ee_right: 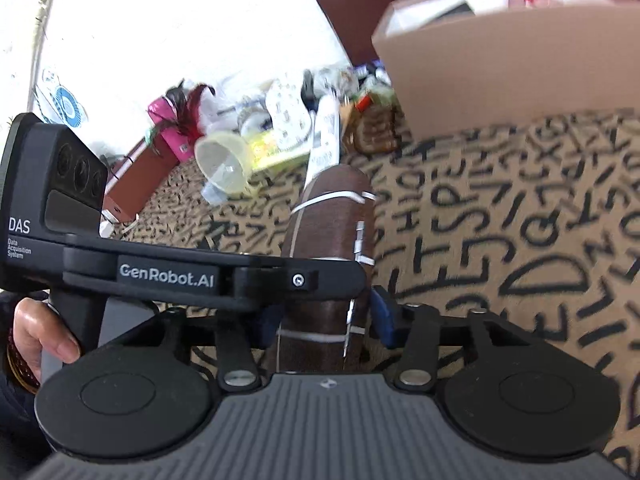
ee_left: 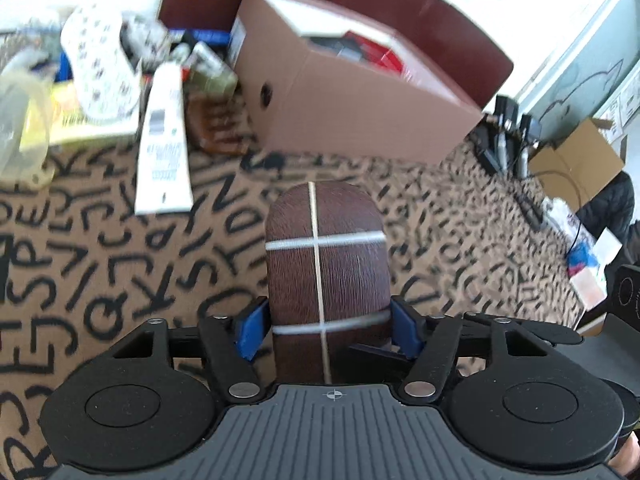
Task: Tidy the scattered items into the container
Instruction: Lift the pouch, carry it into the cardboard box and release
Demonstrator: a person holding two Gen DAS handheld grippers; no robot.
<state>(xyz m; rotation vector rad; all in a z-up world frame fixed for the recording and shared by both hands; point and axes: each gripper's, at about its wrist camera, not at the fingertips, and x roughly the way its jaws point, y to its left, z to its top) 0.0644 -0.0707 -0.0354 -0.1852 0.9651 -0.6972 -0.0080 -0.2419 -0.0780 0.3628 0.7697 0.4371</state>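
Nearest: left hand-held gripper (ee_left: 327, 330), blue pads clamped on both sides of a brown football (ee_left: 326, 252) with white stripes; one ball, held above the letter-print carpet (ee_left: 120, 264), in front of the cardboard box (ee_left: 360, 100). Right hand-held gripper (ee_right: 326, 322) looks clamped on the same football (ee_right: 332, 220) near its laces, but the left unit's black body crosses in front and hides part of the contact, so its grip is less certain. One open box, brown, some red and white contents inside, too blurred to name. Left of the box, a loose pile on the carpet: one white tube (ee_left: 164, 140), one white patterned roll (ee_left: 100, 64), one clear plastic cup (ee_right: 224, 164), one yellow packet (ee_right: 272, 148), one pink box with feathers (ee_right: 172, 128). Rest of the pile is motion-blurred, can't count. A second, smaller carton (ee_left: 576, 156) sits right of the box, partly cut off
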